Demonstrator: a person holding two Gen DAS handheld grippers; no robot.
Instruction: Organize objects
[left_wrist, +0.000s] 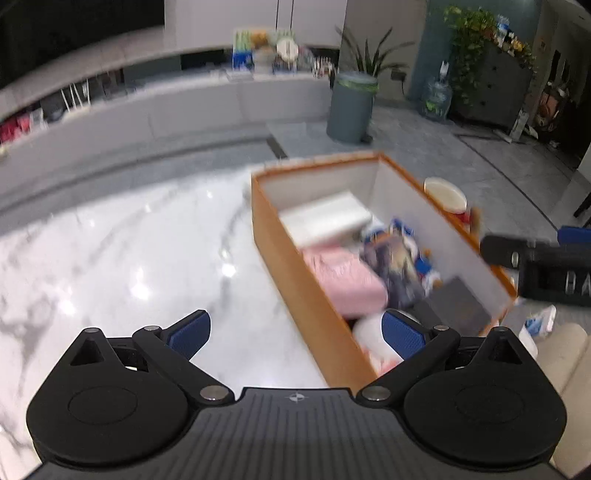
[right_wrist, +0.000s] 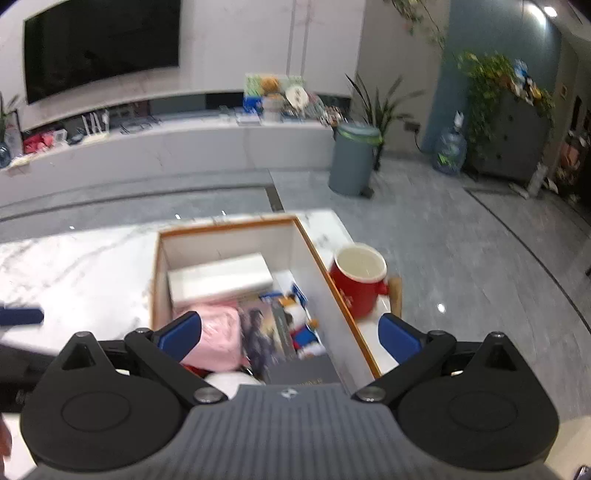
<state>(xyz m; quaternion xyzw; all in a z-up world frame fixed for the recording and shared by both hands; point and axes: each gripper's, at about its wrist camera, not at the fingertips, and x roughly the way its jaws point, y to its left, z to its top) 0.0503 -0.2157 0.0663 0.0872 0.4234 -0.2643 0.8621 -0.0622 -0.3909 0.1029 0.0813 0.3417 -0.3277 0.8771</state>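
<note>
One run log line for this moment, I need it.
left gripper: open, empty | right gripper: open, empty | orange box: holds pink pack, white box | red cup: outside box

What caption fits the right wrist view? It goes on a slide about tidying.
Open right gripper above an orange-rimmed box of packed items, red mug on the marble table beside it.

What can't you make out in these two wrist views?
- White thing at the box's near end: right wrist view, half hidden by the gripper body.
- Printed pack: left wrist view, motion blur, print unreadable.
- Mug: left wrist view, mostly hidden behind the box wall.
</note>
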